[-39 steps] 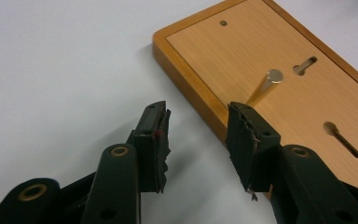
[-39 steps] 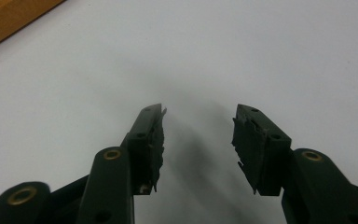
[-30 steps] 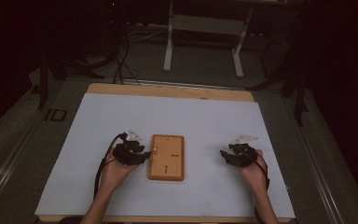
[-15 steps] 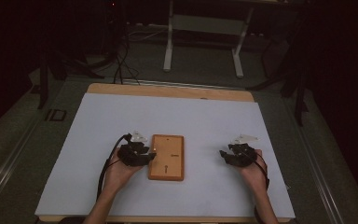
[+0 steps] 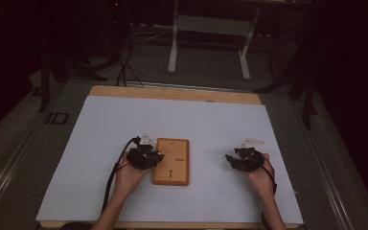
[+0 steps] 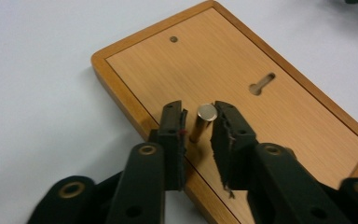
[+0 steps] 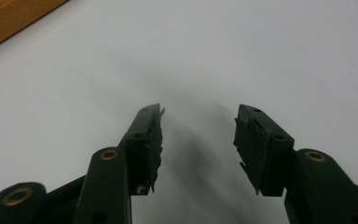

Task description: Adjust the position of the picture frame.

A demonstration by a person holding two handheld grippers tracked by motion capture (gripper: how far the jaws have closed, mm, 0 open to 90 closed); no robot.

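Note:
A flat wooden board [image 5: 171, 160] with a raised rim lies on the white table sheet [image 5: 182, 120], near the front middle. A short metal peg [image 6: 203, 122] stands upright near the board's edge. My left gripper [image 6: 199, 114] straddles that peg: the right pad touches its top, while a narrow gap remains at the left pad. In the high view the left gripper [image 5: 155, 155] sits at the board's left edge. My right gripper [image 7: 199, 116] is open over bare sheet, empty, and rests to the right of the board [image 5: 230, 158].
The board has a keyhole slot [image 6: 262, 84] and a small hole [image 6: 173, 39]. A corner of the board [image 7: 14, 16] shows at the top left of the right gripper view. Beyond the table stand a white metal frame [image 5: 211, 28] and floor cables [image 5: 120, 67].
The left hand has slid its gripper rightward onto the board's left edge. The right gripper has stayed in place.

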